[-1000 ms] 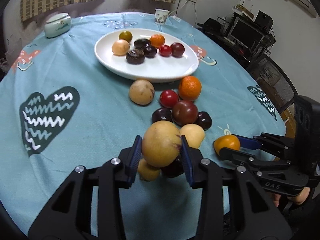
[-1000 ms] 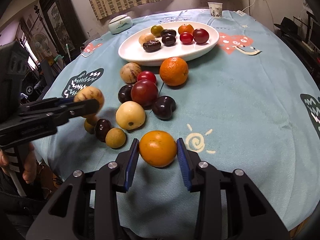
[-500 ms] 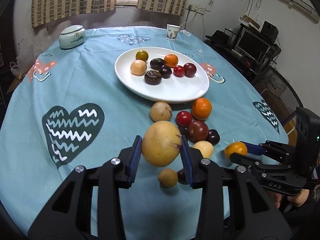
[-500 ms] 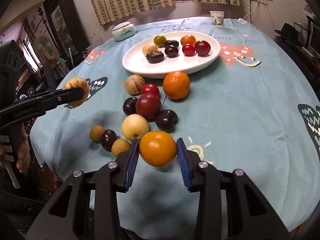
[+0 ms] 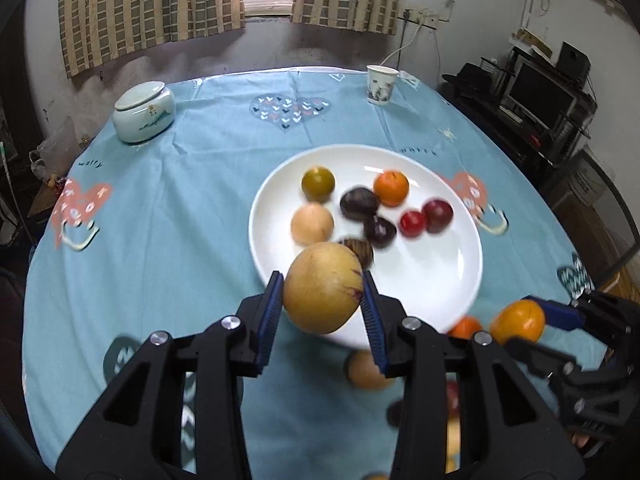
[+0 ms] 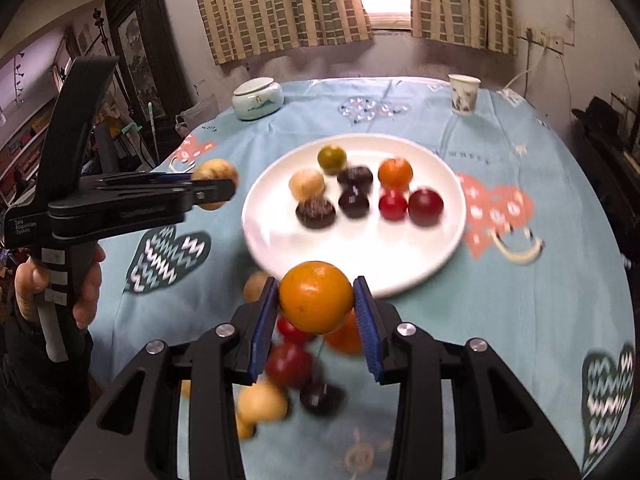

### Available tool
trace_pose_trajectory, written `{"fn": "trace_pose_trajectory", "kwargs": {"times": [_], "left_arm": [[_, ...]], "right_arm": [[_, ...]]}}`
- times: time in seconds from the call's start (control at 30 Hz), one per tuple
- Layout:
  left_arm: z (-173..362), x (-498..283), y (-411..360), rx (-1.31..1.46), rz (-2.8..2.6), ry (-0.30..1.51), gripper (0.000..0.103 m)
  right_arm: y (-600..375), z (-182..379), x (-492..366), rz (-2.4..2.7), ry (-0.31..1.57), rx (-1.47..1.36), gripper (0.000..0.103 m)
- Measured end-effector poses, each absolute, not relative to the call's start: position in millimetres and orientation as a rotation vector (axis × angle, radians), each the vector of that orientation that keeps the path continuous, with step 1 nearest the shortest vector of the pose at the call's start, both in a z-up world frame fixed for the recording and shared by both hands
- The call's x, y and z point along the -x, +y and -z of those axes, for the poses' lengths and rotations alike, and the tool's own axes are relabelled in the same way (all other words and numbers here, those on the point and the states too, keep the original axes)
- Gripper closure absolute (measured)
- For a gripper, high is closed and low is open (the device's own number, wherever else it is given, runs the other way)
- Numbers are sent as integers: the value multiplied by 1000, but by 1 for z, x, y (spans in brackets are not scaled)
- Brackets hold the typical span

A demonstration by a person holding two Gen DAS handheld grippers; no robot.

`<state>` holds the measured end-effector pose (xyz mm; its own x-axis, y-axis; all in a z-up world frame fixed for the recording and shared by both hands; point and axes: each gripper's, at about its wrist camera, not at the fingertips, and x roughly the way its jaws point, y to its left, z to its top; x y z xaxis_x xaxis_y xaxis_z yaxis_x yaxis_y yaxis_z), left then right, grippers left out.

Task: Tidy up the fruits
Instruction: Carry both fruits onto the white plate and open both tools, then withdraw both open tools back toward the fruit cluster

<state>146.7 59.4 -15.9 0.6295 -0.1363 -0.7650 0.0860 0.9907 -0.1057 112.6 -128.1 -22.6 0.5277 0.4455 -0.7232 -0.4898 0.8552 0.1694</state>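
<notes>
My left gripper [image 5: 322, 303] is clamped on a large yellow-tan fruit [image 5: 323, 287] with a few purple streaks, its blue pads pressed against both sides, and the fruit hangs in the air at the near edge of the white plate [image 5: 460, 280]. My right gripper [image 6: 316, 307] is closed the same way on a smooth orange fruit [image 6: 316, 297], held up just on the near side of the plate. From the left camera I can see the right gripper off to the right with the orange fruit at its tip; from the right camera the left gripper shows at the left, a hand [image 6: 86, 292] wrapped round its handle. On the plate lie a green-yellow fruit [image 5: 318, 184], a pale tan one [image 5: 312, 224], a small orange one [image 5: 391, 188], two dark plums [image 5: 359, 204], two red ones [image 5: 413, 224] and a brownish fruit [image 5: 360, 250] partly behind my held one. More fruit sits loose on the blue tablecloth [image 5: 180, 208] near me: a red plum [image 6: 289, 364], a dark one [image 6: 320, 398], a pale yellow one [image 6: 262, 402] and an orange [image 6: 346, 336], all blurred. At the far side of the table stand a lidded ceramic jar [image 5: 145, 112] on the left and a paper cup [image 5: 381, 85] on the right.
</notes>
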Motion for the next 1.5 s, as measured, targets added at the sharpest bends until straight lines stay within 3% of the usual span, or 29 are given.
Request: {"fn": "trace_pose_trajectory", "kwargs": {"times": [0.23,0.63,0.73,0.8,0.87,1.13,1.23,1.5], "left_arm": [[32,-187,60,119,113,904,64],[56,-204,63,140,112,951,63],[48,-201,66,164,97,908,49],[37,-194,67,166,92,879,49],[21,-180,69,169,92,841,49],[-24,-95,66,101,89,689,34],[-16,-64,57,62,98,682,26],[48,-16,47,30,101,821,24]], "right_arm": [[-100,41,-178,-519,886,73,64],[-92,69,-209,-498,944,65,64],[-90,69,-214,-487,911,57,61],[-91,65,-215,-454,884,79,51],[-99,54,-208,-428,858,67,40],[-146,18,-159,-388,808,-10,39],[-158,18,-129,-399,822,-22,39],[-164,62,-51,-452,919,22,39]]}}
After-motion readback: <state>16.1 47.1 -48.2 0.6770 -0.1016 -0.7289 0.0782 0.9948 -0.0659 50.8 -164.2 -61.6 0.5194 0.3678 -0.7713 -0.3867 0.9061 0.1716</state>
